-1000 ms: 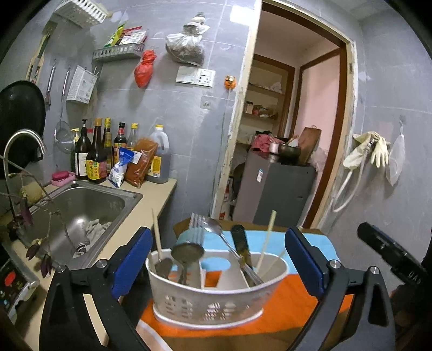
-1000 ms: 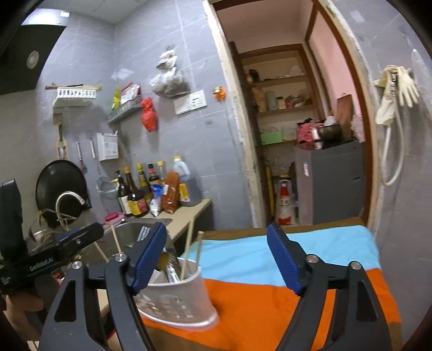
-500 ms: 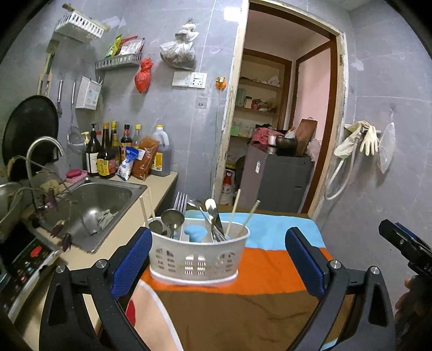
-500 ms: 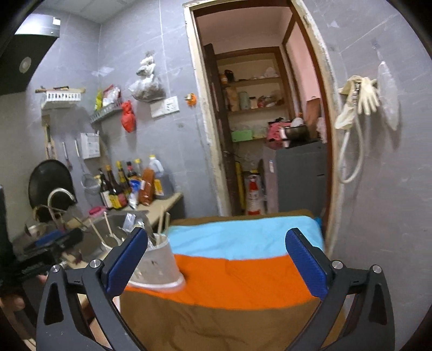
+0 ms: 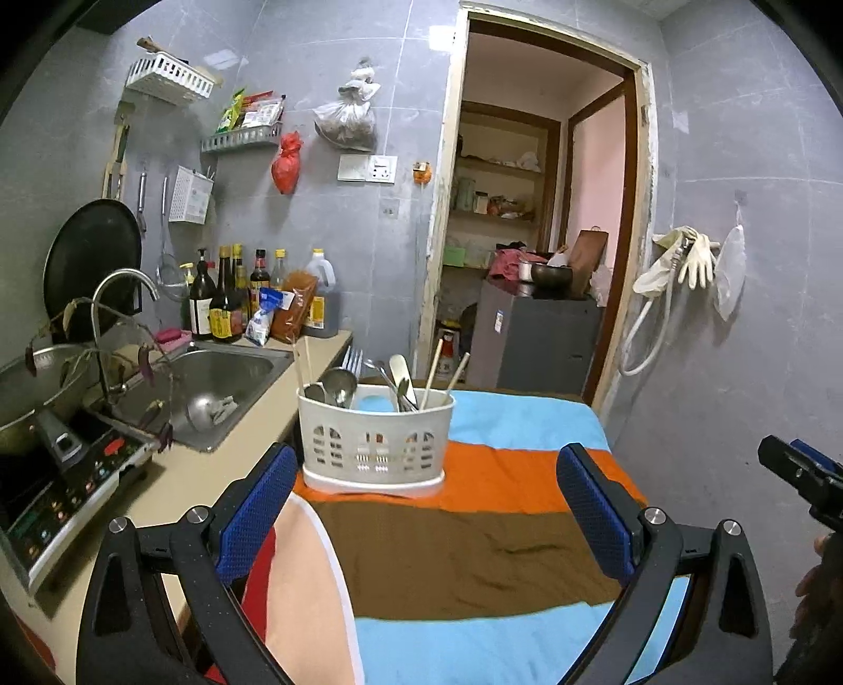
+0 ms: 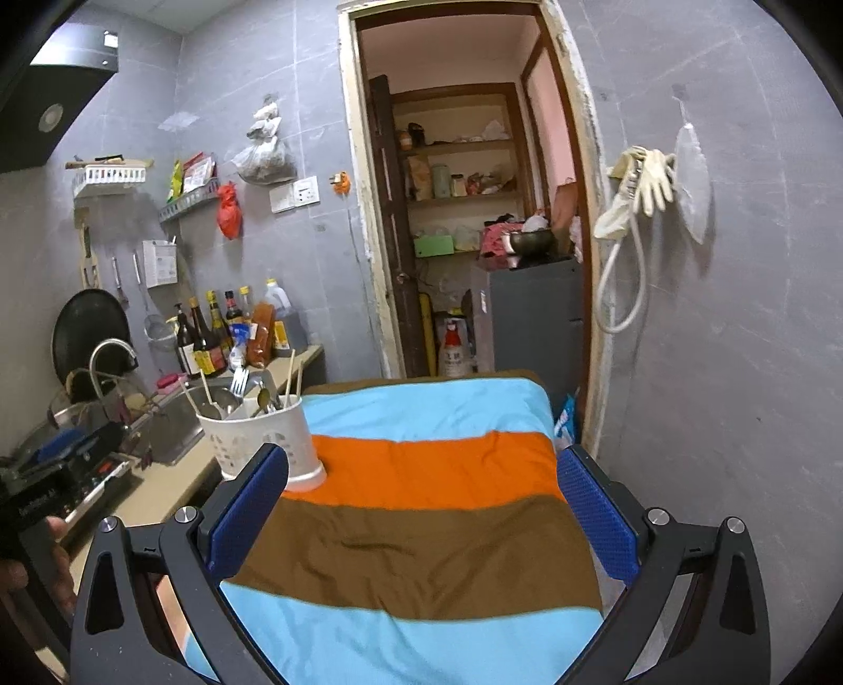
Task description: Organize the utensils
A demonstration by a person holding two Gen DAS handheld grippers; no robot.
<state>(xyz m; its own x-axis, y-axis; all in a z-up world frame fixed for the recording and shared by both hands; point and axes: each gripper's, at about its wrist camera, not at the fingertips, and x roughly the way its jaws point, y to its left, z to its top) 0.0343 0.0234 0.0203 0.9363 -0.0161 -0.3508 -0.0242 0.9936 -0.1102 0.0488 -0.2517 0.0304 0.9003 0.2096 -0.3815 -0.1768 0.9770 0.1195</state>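
The utensil basket (image 5: 375,439) stands upright on the striped cloth's (image 5: 474,548) orange band, just beside the counter (image 5: 174,490), its utensils (image 5: 399,380) pointing handle-up or bowl-up. Their lower ends are hidden inside. Left gripper (image 5: 428,512) and right gripper (image 6: 421,512) both gape, holding nothing.

Both views are evenly and fairly brightly lit by indoor light from above; a ceiling lamp (image 6: 109,39) shows at the upper left of the right wrist view. The grey wall (image 5: 737,131) carries soft patches of sheen, and the gloves (image 6: 650,179) cast a soft shadow on it. Fisheye distortion bends the door frame (image 5: 448,211) and walls, with black vignette in the corners. Focus is sharp mid-frame; the sink (image 5: 211,379) gleams dully.
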